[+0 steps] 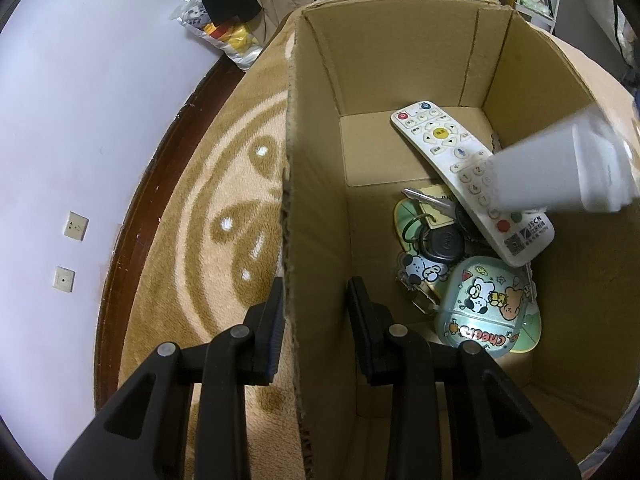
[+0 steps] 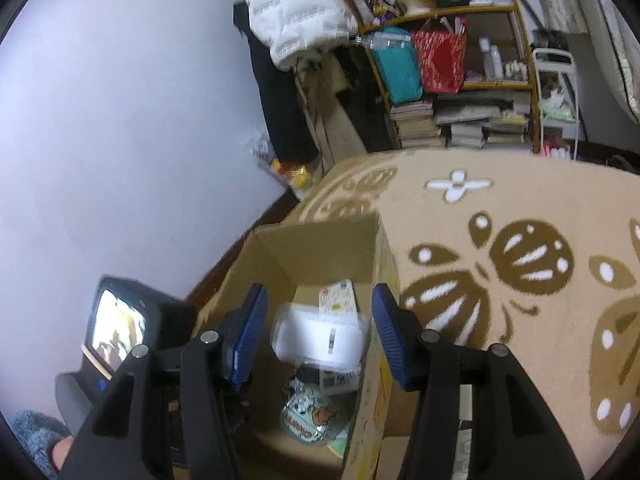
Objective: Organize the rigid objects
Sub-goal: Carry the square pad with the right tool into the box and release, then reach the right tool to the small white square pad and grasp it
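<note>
Left wrist view shows my left gripper [image 1: 316, 312] with its jaws straddling the near wall of the cardboard box [image 1: 316, 160], one finger outside over the rug [image 1: 208, 220], one inside; I cannot tell whether they pinch the wall or only bracket it. On the box floor lie a white remote control [image 1: 444, 148], a car key with its keyring [image 1: 440, 240] and a cartoon-printed case [image 1: 484, 304]. At three o'clock a blurred white box-like object [image 1: 560, 168] hangs over the remote, apparently mid-drop.

From the right wrist, my right gripper [image 2: 320, 336] hovers above the box [image 2: 320, 240], jaws wide and empty, with the same white object [image 2: 320, 336] smeared between and below them, touching neither pad as far as I can see.

I judge this the release step: the item is going into the box. Next I need to lift the right gripper clear and look for another loose rigid item, while the left steadies the wall.
</note>
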`<state>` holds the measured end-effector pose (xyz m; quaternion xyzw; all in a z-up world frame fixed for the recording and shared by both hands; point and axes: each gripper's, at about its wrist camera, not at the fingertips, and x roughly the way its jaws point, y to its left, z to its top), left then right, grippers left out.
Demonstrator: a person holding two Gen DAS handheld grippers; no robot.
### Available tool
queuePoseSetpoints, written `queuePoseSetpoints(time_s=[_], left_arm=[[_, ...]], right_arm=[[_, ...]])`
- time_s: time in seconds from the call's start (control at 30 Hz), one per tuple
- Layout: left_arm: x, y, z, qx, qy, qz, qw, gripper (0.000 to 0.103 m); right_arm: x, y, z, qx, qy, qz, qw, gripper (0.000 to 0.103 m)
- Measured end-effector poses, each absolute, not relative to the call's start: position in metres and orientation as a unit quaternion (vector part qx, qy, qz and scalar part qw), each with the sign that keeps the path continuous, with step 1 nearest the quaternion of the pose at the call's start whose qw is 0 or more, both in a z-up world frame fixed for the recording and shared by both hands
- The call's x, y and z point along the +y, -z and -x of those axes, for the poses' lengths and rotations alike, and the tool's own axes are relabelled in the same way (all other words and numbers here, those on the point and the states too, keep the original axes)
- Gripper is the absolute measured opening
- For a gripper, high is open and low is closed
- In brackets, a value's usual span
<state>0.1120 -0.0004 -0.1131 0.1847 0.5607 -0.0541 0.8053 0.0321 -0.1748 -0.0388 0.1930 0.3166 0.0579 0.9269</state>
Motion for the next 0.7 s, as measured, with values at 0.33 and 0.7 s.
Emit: queuePoseSetpoints(time_s=[0.33,0.7], left_arm=[[-0.002,0.115,-0.111,0.564,0.053,-0.188,0.803,0.03],[-0.003,0.114,-0.113,0.567,0.053,-0.184,0.801,0.03]], right_arm=[[-0.203,0.038,-0.028,0.307,0.009,-0.178,0.935,0.061],[-0.235,0.053,-0.02,0.327,0.065,-0.197,0.922,0.091]])
